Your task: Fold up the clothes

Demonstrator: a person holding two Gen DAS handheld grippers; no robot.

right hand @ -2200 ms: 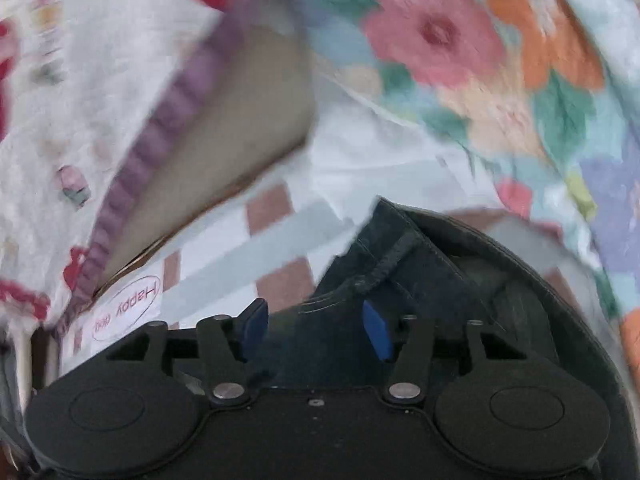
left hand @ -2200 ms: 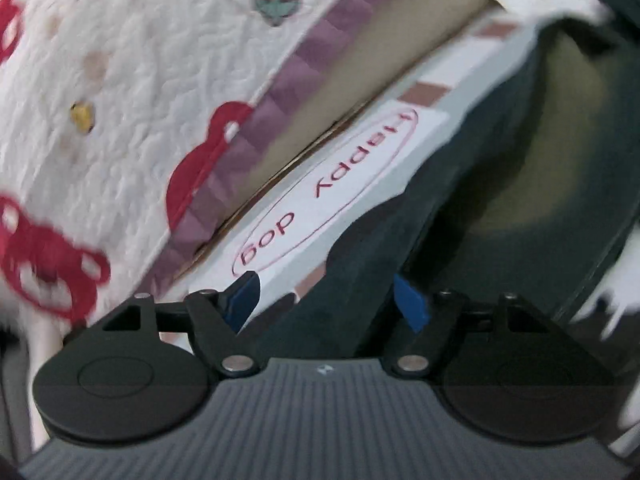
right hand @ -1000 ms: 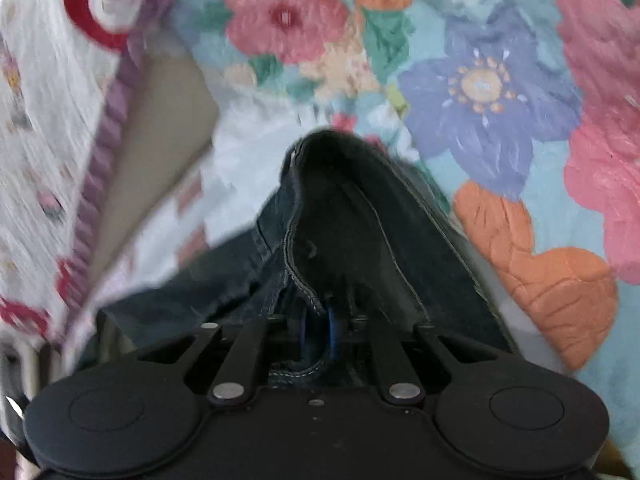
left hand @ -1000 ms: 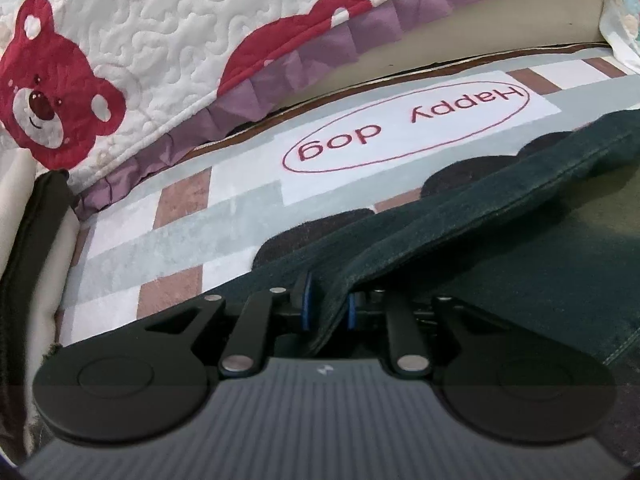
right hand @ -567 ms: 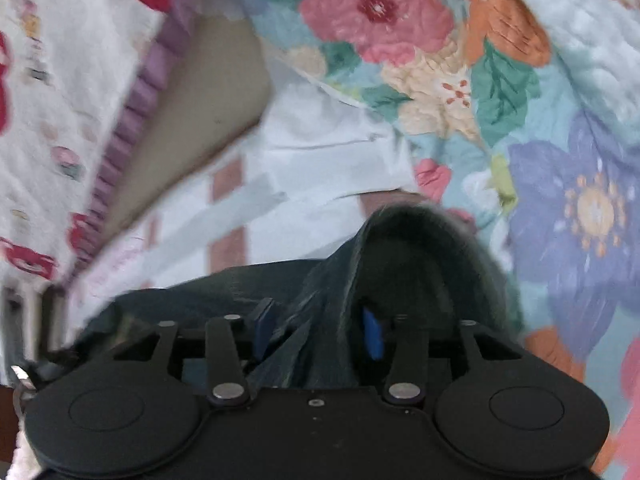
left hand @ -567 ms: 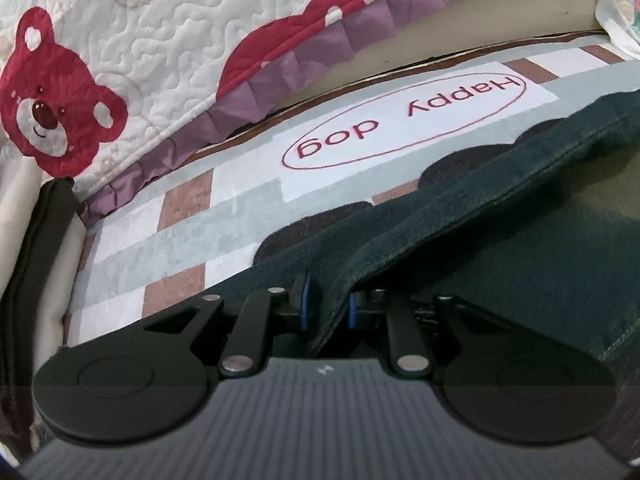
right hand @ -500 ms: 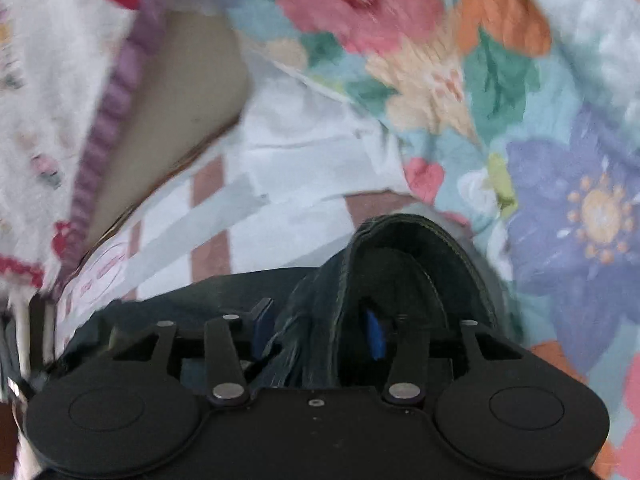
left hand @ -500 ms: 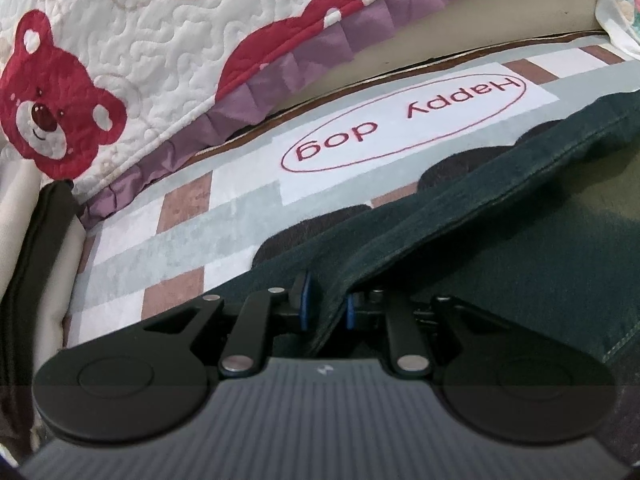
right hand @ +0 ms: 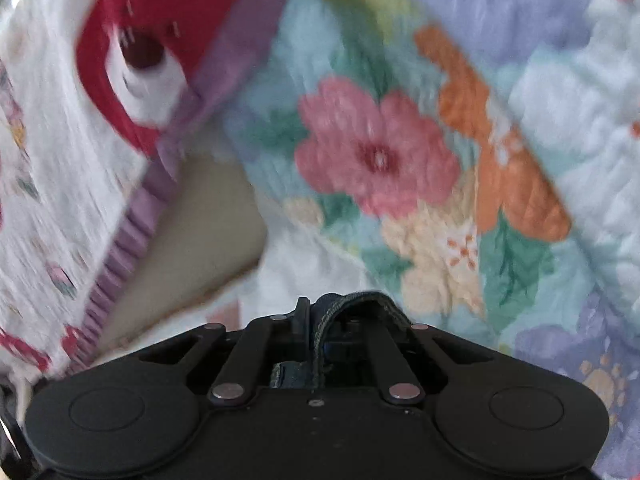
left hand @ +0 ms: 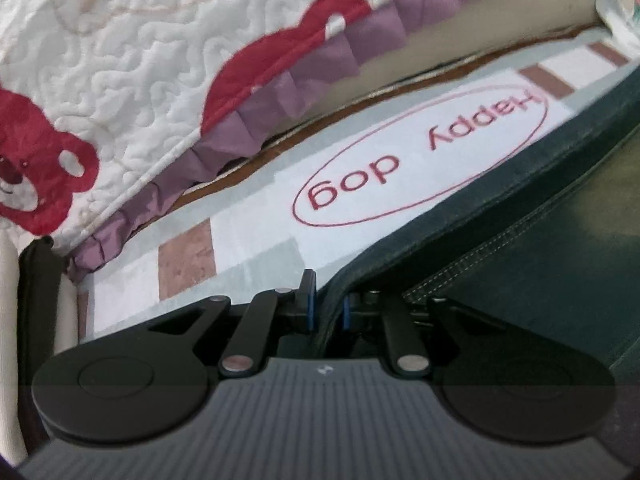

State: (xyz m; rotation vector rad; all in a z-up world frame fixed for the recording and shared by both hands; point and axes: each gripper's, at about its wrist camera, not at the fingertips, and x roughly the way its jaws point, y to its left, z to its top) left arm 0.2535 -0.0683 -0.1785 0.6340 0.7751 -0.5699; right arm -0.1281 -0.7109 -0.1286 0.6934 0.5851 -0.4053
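Observation:
Dark blue jeans [left hand: 520, 260] stretch from my left gripper [left hand: 326, 304] up to the right over a pale mat. The left jaws are closing, and their blue pads pinch a folded edge of the denim. In the right wrist view only a short stitched hem of the jeans [right hand: 352, 300] shows, arching over my right gripper [right hand: 320, 320]. The right jaws are closing tight on that hem. The rest of the garment is hidden below the right gripper's body.
The mat [left hand: 420, 168] carries a red oval reading "Happy dog". A white quilt with red bears and a purple frill [left hand: 160, 60] hangs behind it. A floral quilt [right hand: 380, 152] fills the right wrist view, blurred. A dark strap [left hand: 36, 300] lies at far left.
The right gripper opened for a moment, then shut again on the jeans' hem and rose towards the floral quilt. The left gripper kept its hold and shifted, drawing the denim edge taut.

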